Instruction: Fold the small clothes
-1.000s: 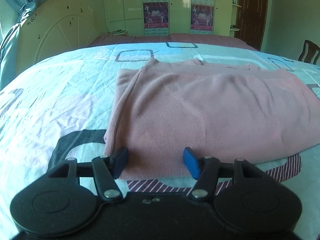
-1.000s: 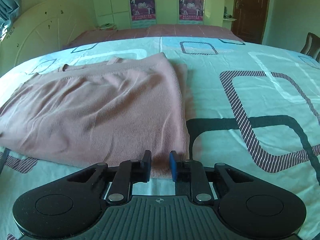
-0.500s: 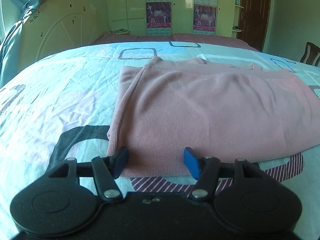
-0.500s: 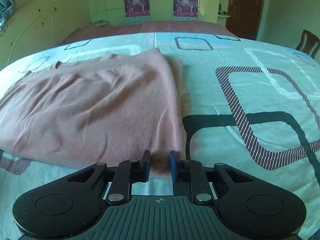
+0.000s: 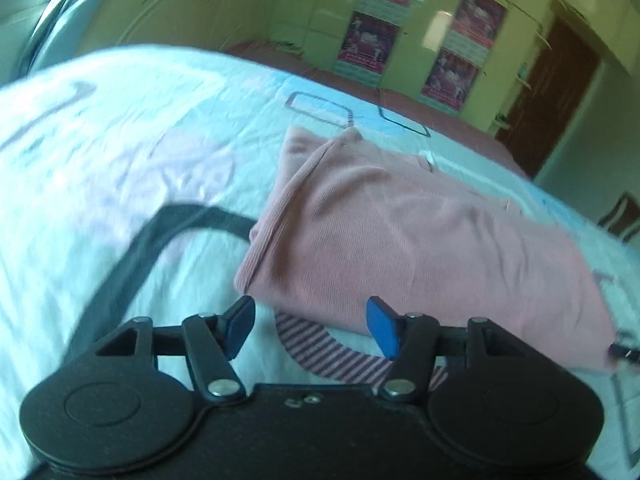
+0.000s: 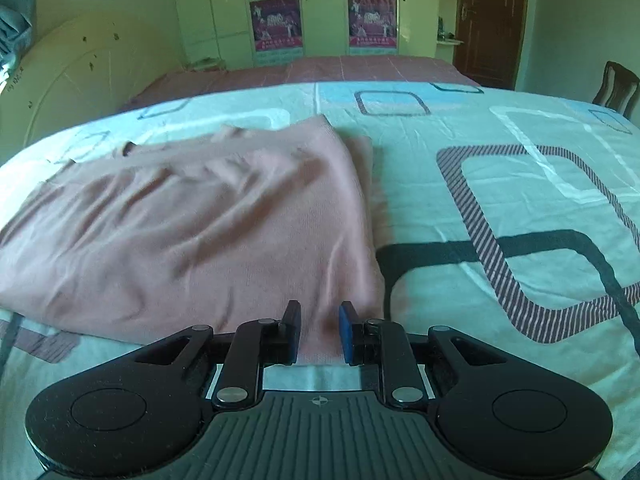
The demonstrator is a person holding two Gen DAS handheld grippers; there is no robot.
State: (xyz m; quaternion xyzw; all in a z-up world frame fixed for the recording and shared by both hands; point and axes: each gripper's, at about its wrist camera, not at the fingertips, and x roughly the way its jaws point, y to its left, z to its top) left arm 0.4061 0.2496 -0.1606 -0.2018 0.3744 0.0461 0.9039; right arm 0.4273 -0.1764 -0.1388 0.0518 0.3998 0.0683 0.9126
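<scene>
Pink garment (image 5: 420, 248) lies beyond the tilted, half-open left gripper (image 5: 310, 326), jaws just narrowing.

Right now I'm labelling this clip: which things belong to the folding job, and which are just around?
Job:
pink knit garment
left tongs, open
right tongs, near hem between the pads

Around:
patterned bedsheet
cupboard posters
brown door
wooden chair
</scene>
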